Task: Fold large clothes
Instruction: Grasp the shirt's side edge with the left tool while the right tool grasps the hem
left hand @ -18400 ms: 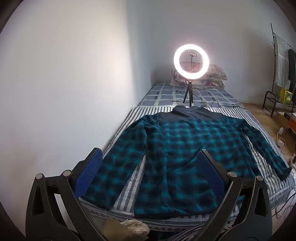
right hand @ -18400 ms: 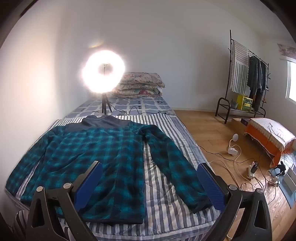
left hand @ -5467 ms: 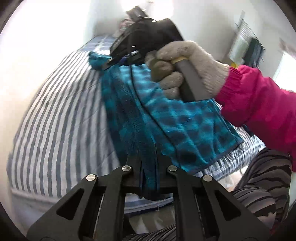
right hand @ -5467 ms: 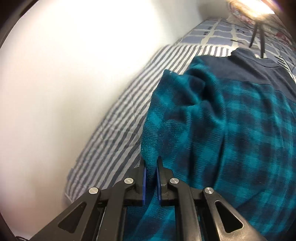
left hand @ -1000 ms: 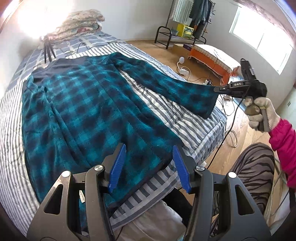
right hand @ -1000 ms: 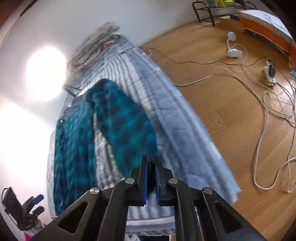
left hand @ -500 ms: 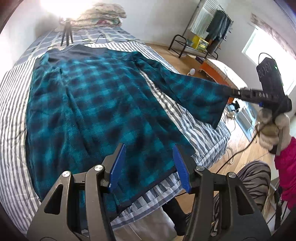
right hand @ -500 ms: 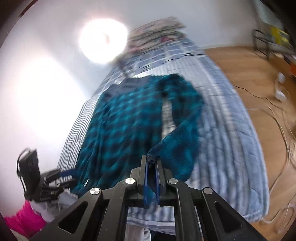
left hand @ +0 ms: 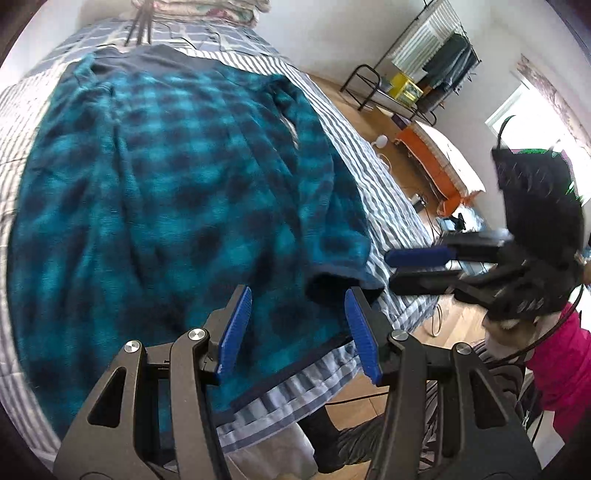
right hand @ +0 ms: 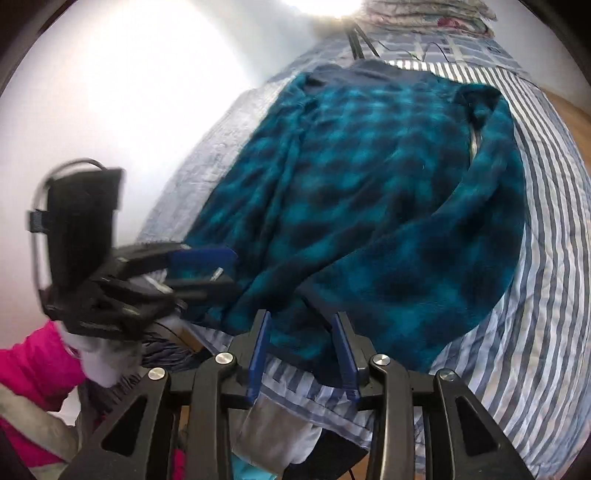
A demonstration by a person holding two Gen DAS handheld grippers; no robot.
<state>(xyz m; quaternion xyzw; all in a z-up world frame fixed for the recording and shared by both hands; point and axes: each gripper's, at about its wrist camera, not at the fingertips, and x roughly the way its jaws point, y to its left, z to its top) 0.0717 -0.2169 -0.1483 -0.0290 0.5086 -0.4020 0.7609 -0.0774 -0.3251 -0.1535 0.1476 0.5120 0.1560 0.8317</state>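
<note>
A teal and dark plaid fleece jacket (left hand: 166,177) lies flat on the striped bed (left hand: 384,206), both sleeves folded in over the body. It also shows in the right wrist view (right hand: 369,192), with the right sleeve (right hand: 480,221) laid across it and its cuff (right hand: 314,295) near the bed's front edge. My left gripper (left hand: 295,332) is open and empty above the hem. My right gripper (right hand: 301,354) is open and empty just above the cuff; it also shows from the side in the left wrist view (left hand: 421,267). The left gripper shows in the right wrist view (right hand: 199,269).
A tripod (right hand: 356,40) and stacked pillows (left hand: 207,7) stand at the bed's head. A wall runs along the bed's left side. On the right are wooden floor, a clothes rack (left hand: 432,62), an orange stool (left hand: 439,158) and cables.
My right gripper carried the right sleeve over the jacket's body, laid it down and opened. My left gripper moved closer over the hem, still open.
</note>
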